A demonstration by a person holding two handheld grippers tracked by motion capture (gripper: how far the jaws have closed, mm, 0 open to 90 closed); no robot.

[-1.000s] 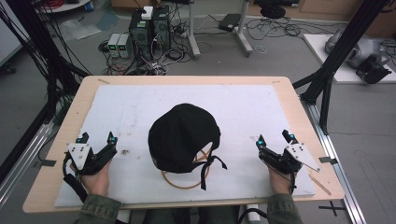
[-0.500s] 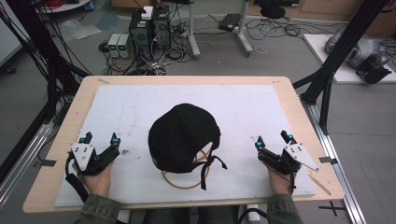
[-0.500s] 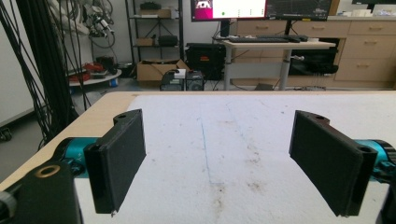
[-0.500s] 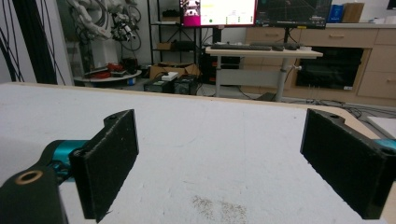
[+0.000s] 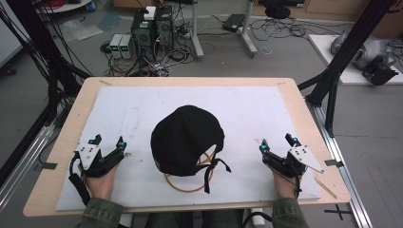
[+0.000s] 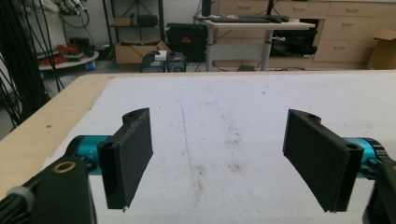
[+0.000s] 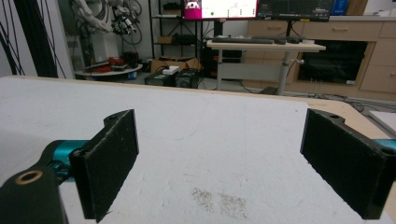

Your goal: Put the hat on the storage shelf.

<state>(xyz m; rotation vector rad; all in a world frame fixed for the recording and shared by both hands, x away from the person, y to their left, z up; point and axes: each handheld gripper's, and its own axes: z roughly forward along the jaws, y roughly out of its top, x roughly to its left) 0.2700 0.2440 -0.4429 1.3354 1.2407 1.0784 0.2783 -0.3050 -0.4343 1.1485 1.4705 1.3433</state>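
A black cap (image 5: 185,137) lies in the middle of the white mat (image 5: 247,109), its straps trailing toward the near edge over a thin tan ring (image 5: 187,189). My left gripper (image 5: 109,141) rests on the mat left of the cap, open, with bare mat between its jaws (image 6: 219,158). To the right of the cap my right gripper (image 5: 278,140) also stands open, nothing between its jaws (image 7: 219,163). Both sit apart from the cap, a hand behind each.
The mat covers a wooden table (image 5: 304,109) with bare wood at its borders. Black frame struts (image 5: 332,80) rise at the right, cables and computer boxes (image 5: 152,28) stand on the floor beyond. A desk (image 7: 261,46) stands farther back.
Both grippers stay where they were beside the cap. The left one has shifted very slightly. The cap has not moved.
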